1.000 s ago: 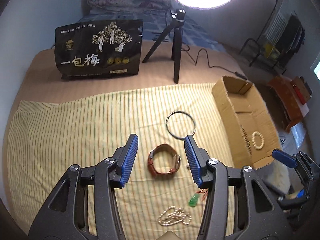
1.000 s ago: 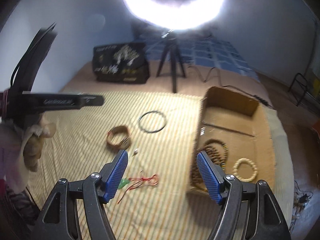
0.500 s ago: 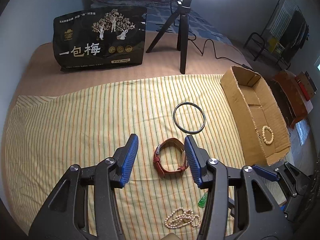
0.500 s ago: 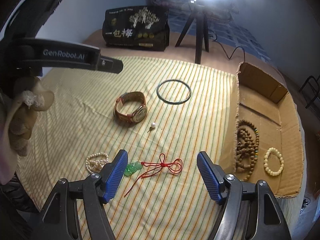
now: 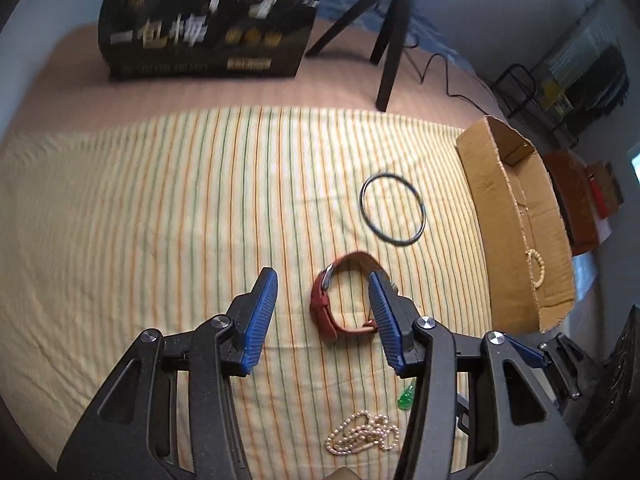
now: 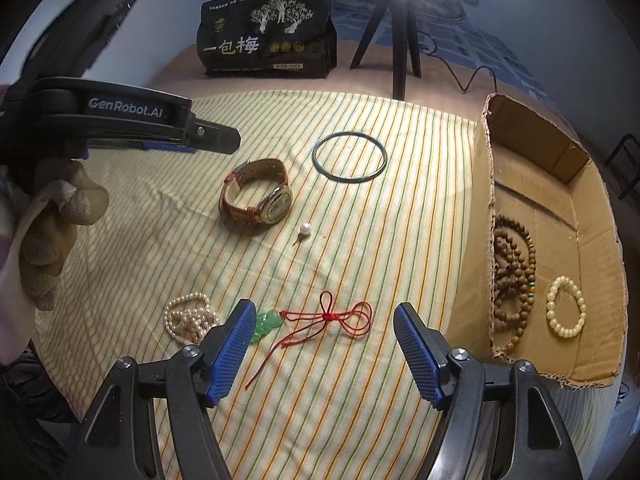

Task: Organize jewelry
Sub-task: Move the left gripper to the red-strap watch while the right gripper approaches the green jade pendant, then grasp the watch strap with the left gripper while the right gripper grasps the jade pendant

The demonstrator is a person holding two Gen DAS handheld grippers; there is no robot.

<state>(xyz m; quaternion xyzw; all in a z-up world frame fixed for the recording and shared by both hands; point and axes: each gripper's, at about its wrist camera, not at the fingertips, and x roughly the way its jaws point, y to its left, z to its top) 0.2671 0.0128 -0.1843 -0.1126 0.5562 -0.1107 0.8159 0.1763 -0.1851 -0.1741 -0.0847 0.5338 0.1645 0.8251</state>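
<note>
A red-brown leather watch (image 5: 336,304) (image 6: 256,194) lies on the striped cloth. My left gripper (image 5: 323,300) is open, its blue fingers on either side of the watch, the right finger hiding part of it. A black ring (image 5: 392,210) (image 6: 350,156) lies beyond. A pearl strand (image 5: 362,438) (image 6: 190,318), a green pendant on a red cord (image 6: 320,320) and a single pearl stud (image 6: 305,229) lie nearer. My right gripper (image 6: 324,344) is open and empty above the red cord. The cardboard box (image 6: 592,216) (image 5: 496,216) holds a brown bead string (image 6: 512,280) and a cream bracelet (image 6: 566,306).
A black snack bag (image 6: 268,34) (image 5: 208,20) and a black tripod (image 6: 400,36) (image 5: 384,40) with a cable stand behind the cloth. Racks and boxes (image 5: 576,200) sit right of the bed. The left gripper's body (image 6: 120,120) crosses the upper left of the right wrist view.
My left gripper has moved forward and lower, closing in on the watch. My right gripper has lowered toward the cloth near the red cord. Both stayed open.
</note>
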